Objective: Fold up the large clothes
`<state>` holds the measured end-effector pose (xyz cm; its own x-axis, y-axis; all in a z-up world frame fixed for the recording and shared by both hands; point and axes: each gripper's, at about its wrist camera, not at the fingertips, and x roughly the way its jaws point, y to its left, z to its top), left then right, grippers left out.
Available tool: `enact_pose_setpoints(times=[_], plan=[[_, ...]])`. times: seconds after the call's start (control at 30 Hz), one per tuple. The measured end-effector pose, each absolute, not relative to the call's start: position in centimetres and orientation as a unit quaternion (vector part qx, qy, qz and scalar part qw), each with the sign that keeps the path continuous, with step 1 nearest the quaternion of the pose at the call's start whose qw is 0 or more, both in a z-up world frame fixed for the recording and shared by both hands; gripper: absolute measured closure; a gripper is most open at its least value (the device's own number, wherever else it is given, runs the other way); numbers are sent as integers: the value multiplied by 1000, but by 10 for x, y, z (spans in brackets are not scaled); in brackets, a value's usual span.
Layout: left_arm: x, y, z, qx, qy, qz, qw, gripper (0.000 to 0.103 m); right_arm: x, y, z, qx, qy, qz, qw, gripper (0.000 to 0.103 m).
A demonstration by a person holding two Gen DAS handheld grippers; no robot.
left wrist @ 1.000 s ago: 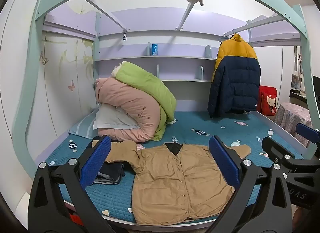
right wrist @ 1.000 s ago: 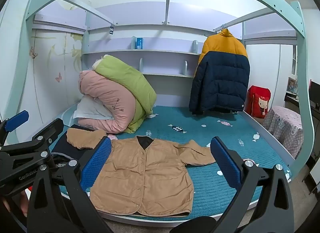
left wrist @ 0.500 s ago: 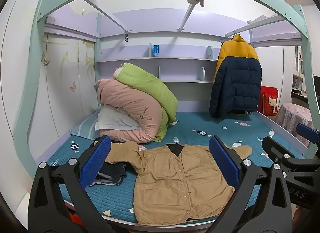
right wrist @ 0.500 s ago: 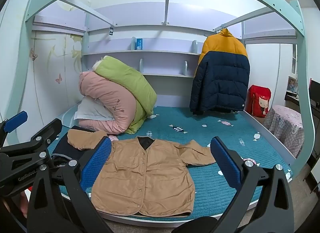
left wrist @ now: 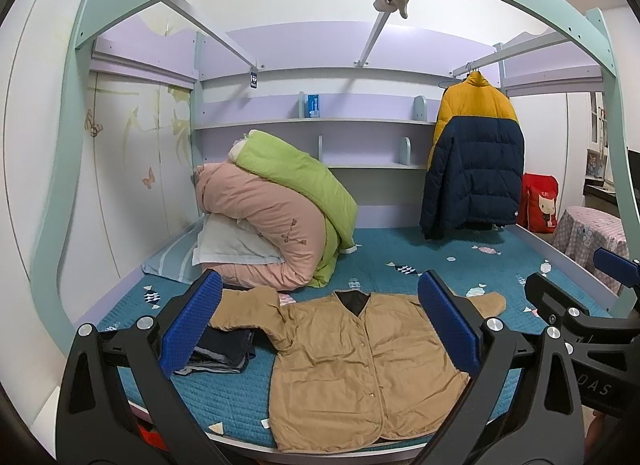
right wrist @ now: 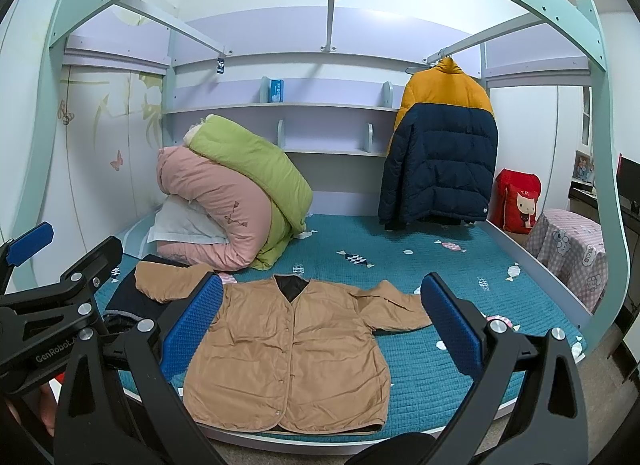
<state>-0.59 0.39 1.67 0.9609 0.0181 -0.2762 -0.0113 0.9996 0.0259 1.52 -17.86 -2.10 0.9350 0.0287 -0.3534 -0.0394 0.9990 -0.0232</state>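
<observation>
Both grippers' fingers apart above tan jacket.

Teal quilted mattress, candy and fish print. Far left: pink duvet rolled over a white pillow, green duvet leaning on top. Yellow-and-navy puffer jacket hangs from the right rail. Red cartoon bag beside a checked-cloth stool. Small blue box on the upper shelf.

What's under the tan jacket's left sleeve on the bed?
The tan jacket has that sleeve draped over a stack of dark folded clothes, denim by the look. How many pieces are stacked is hidden by the sleeve. Both tongs are open and hold nothing.
</observation>
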Motion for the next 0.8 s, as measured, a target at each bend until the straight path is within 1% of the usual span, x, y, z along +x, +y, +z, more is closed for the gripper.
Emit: enact_pose_setpoints(times=[0.43, 0.47, 0.8], plan=[[-8, -1, 15, 16, 135, 11, 991, 5, 16, -176, -26, -14, 176, 17, 984, 7], [-8, -1, 15, 16, 135, 11, 991, 5, 13, -178, -17, -12, 176, 17, 984, 7], [-8, 0, 15, 16, 135, 10, 991, 5, 12, -178, -18, -11, 176, 17, 984, 7]])
